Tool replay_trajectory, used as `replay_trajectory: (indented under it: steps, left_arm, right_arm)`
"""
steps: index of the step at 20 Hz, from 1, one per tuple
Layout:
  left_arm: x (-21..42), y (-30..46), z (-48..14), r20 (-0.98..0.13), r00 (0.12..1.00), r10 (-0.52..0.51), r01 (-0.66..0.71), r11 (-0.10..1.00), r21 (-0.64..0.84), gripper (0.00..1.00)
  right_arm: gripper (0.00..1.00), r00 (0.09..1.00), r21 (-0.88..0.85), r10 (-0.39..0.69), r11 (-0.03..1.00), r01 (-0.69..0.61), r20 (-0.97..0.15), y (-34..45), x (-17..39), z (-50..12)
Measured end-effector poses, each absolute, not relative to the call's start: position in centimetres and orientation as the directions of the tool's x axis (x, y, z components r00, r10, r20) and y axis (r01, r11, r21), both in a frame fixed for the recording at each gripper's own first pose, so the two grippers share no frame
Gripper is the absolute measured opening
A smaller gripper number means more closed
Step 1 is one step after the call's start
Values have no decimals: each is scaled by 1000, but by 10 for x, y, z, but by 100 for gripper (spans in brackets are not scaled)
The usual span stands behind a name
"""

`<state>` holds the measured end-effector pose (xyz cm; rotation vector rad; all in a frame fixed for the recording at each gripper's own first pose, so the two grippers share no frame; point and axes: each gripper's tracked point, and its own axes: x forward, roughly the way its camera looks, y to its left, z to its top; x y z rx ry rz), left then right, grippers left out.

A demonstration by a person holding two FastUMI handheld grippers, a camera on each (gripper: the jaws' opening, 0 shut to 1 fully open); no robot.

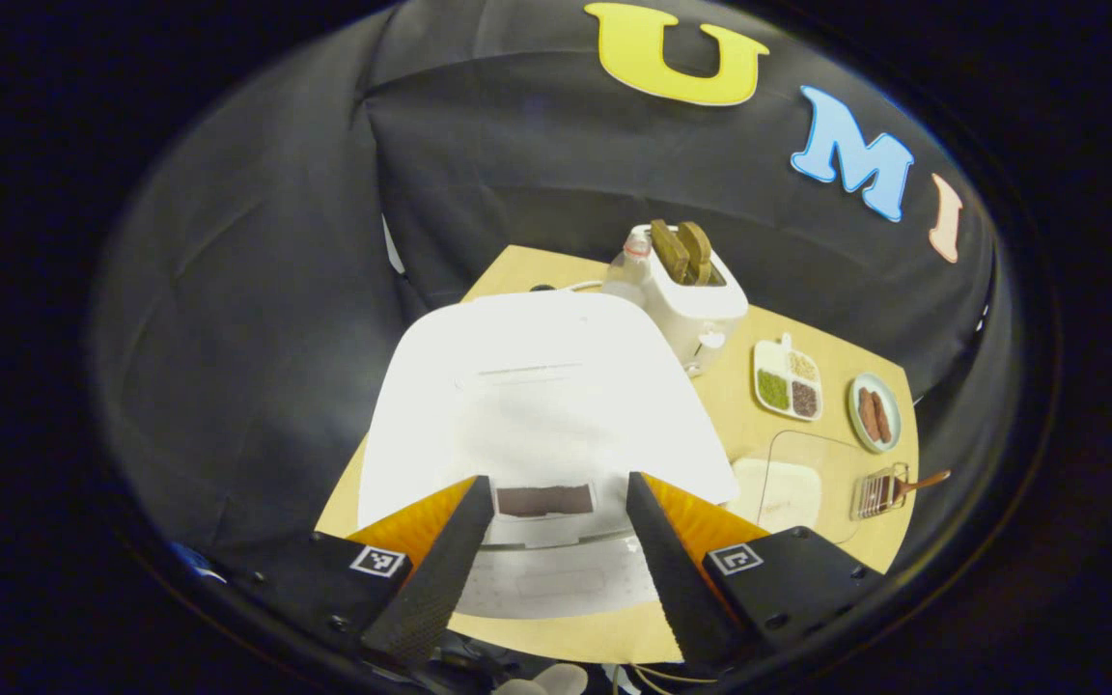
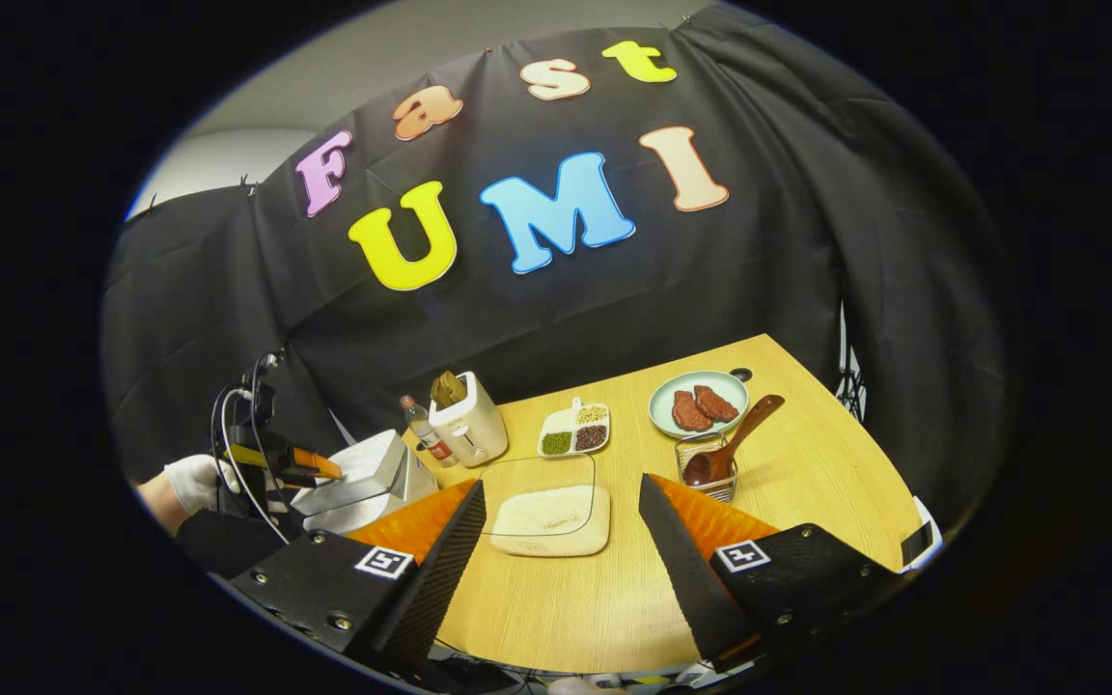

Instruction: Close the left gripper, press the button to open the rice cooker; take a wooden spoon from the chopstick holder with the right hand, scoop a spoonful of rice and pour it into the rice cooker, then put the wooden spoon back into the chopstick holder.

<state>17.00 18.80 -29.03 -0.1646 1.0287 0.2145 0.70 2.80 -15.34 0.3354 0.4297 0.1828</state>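
A light wooden table (image 2: 788,463) stands in front of a black cloth wall. In the left gripper view, the left gripper (image 1: 556,550) hangs above the near edge of a white rice cooker (image 1: 537,386), its two fingers spread wide with nothing between them; the cooker's lid is down, and a dark panel (image 1: 544,500) on its front sits between the fingertips. Beyond the cooker, at the far side, stands a white toaster (image 1: 696,299) with two brown slices (image 1: 681,249) standing in its slots; a small bottle (image 1: 628,265) is just beside it. To the right lie a divided white dish (image 1: 788,379) holding green, dark and pale grains, then a round plate (image 1: 873,413) with two brown pieces; nearer sits a clear container of rice (image 1: 783,487), and right of it the wire chopstick holder (image 1: 879,490) with the wooden spoon (image 1: 918,480) resting in it.

In the right gripper view, the right gripper (image 2: 556,560) hovers over the near part of the table, fingers wide apart and empty; the rice container lies just beyond them; the spoon stands tilted in the holder, bowl down, handle leaning to the far right, near the plate; at the far left, a white-gloved hand (image 2: 191,483) holds the left gripper above the cooker.
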Motion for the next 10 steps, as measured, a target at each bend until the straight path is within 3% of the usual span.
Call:
replay_trajectory:
  steps: [10]
  left_arm:
    - [156, 184, -313, -889, 448, 98, -219, 976, -3, 98]
  right_arm:
    - [98, 883, 368, 254, 924, -101, -396, 30, 11, -161]
